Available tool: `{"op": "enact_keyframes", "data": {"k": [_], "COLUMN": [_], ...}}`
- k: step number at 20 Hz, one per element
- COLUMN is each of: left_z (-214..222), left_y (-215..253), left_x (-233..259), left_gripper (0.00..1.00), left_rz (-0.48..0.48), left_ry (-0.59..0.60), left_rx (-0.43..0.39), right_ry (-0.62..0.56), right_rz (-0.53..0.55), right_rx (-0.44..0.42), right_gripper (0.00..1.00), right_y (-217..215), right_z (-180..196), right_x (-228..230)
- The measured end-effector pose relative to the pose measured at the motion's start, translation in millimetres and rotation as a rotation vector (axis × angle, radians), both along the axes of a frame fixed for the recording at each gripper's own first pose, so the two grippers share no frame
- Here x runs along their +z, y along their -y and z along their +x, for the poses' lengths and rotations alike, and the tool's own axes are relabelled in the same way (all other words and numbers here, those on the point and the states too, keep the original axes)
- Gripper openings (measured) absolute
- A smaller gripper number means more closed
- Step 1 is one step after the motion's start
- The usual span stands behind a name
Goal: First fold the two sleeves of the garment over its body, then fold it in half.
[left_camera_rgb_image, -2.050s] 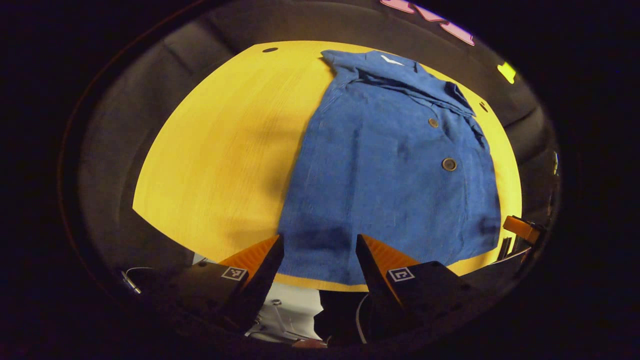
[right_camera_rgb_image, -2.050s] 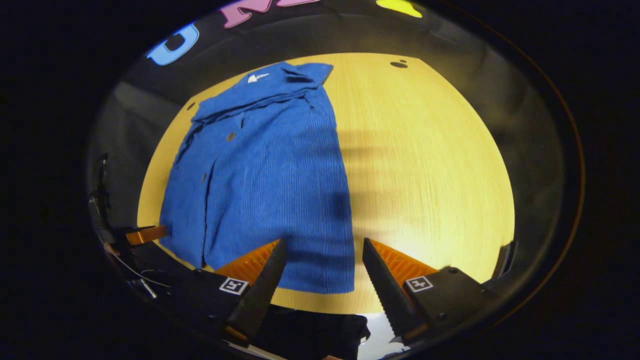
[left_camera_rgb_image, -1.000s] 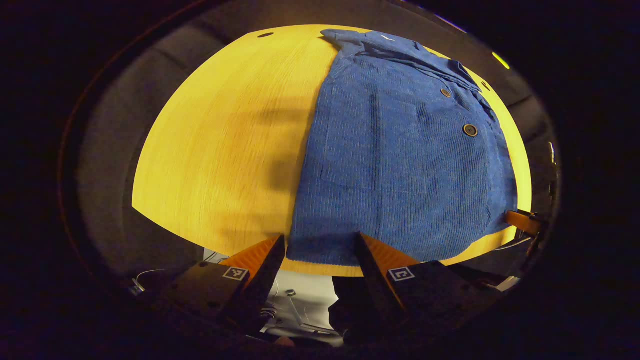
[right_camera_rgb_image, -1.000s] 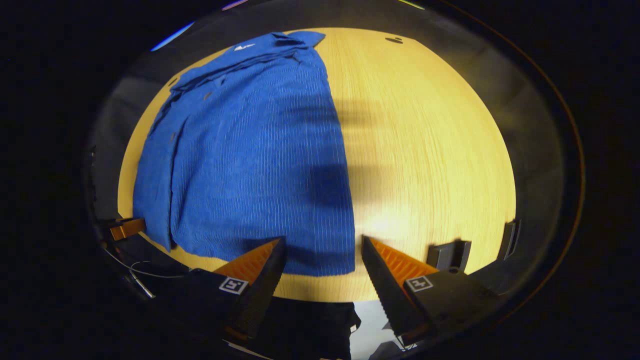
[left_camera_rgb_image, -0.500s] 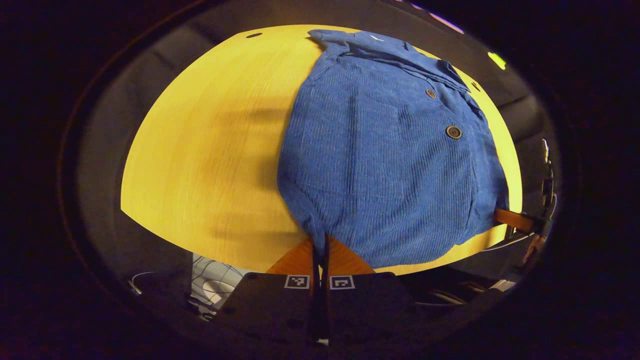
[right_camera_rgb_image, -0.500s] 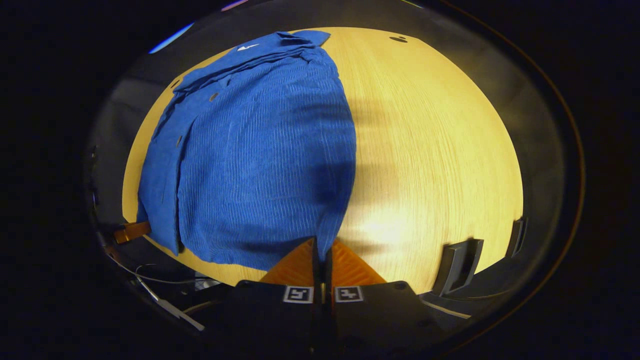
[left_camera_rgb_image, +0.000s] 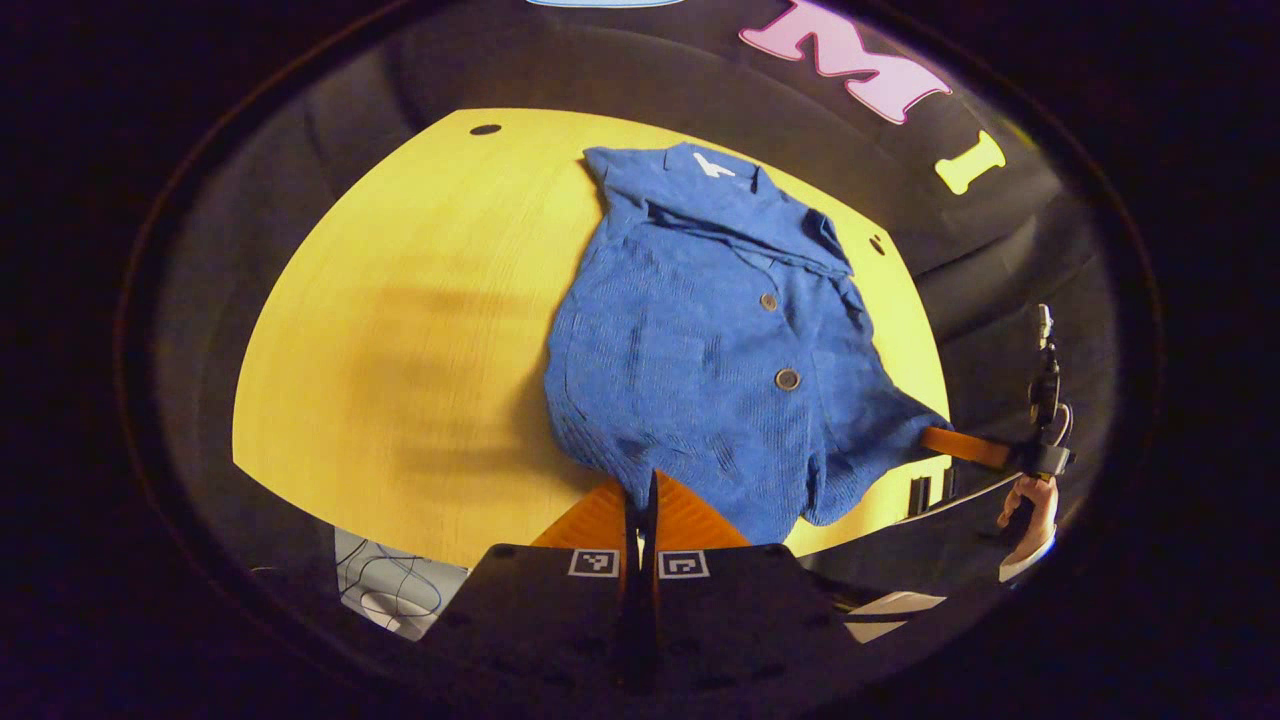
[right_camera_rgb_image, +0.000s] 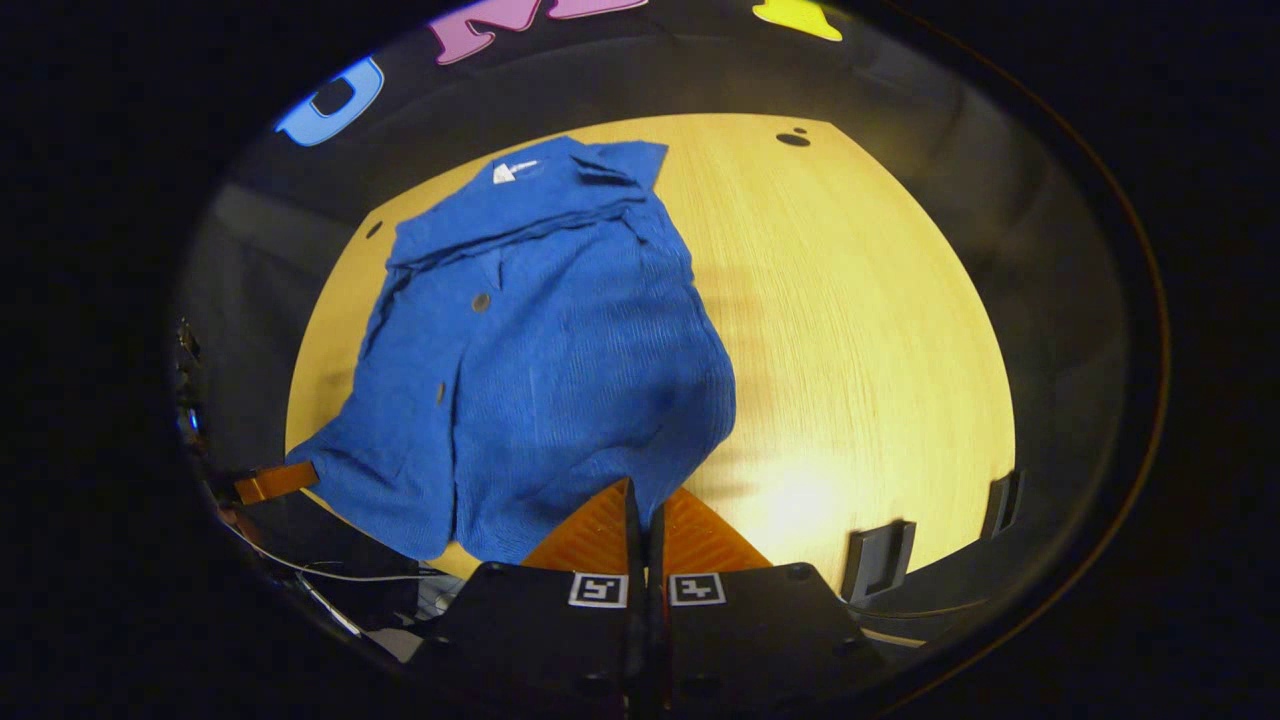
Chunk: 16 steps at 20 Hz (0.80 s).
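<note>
Looking along the left gripper in the left gripper view, its two fingers are pressed together on the near hem corner of the blue garment, the cloth pinched between them and drawn up into a small peak. The garment lies on the yellow wooden table, collar at the far end with a white tag showing, and two buttons run down its front. No sleeve sticks out to either side — the body reads as a narrow panel. At the right edge the other hem corner is lifted and stretched toward the right gripper, whose fingers close on that corner; a hand with a white cuff holds that tool. A small dark hole sits in the table's far left.

In the right gripper view, the right gripper has its fingers pressed together on the garment's near hem, which bunches and rises toward them. The collar lies far across the table, and the hem sags between the two held corners. At the left edge the left gripper grips the opposite corner — its fingertip meets the cloth there. Two dark brackets stand at the table's near right rim.
</note>
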<state>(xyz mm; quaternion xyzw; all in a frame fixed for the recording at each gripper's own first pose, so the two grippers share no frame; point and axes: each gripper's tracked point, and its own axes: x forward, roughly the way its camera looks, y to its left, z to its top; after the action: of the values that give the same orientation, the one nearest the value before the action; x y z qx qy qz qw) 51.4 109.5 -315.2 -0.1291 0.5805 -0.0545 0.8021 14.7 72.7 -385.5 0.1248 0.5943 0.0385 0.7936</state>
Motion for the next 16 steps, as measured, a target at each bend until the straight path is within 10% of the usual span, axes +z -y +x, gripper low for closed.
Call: {"op": "enact_keyframes", "data": {"k": [11,16], "left_z": [182,298], "left_y": [-23,-32], "left_x": [129,101], "left_gripper": [0.0,0.0], "left_rz": [-0.01,0.07], "left_ry": [0.297,0.304], "left_rx": [-0.034,0.078], "right_ry": [0.351,0.407], "right_rz": [-0.043,-0.041], "right_rx": [-0.052,-0.061], "right_gripper": [0.01,0.01], "right_y": [8,5], "right_z": [210,342], "right_x": [119,86]}}
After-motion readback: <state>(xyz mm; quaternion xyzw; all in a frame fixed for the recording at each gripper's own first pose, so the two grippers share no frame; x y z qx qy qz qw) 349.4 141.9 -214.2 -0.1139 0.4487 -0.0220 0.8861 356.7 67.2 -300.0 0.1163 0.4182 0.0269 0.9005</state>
